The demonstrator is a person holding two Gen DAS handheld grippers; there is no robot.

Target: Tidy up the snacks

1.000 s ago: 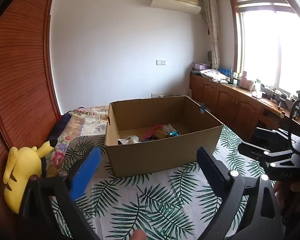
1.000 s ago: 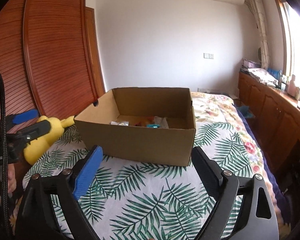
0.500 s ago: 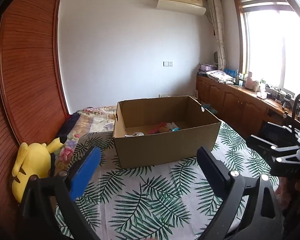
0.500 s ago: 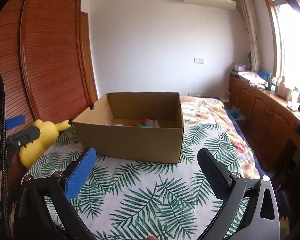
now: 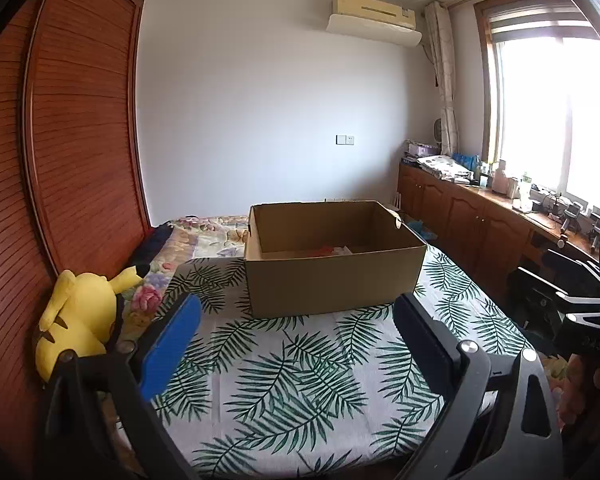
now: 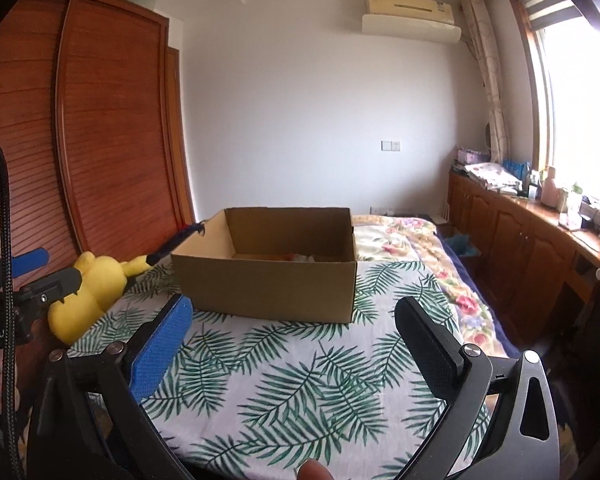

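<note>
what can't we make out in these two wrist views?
- Snacks in the cardboard box: both views, near wall hides most; kinds unreadable.
- Countertop clutter: too small, window glare.
- Right gripper in the left view: cut off by the edge.

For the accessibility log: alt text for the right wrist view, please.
An open cardboard box with a few snacks at its bottom sits on a leaf-print cloth, and the right claw is wide open and empty in front of it. A yellow plush toy lies left of the box.
</note>
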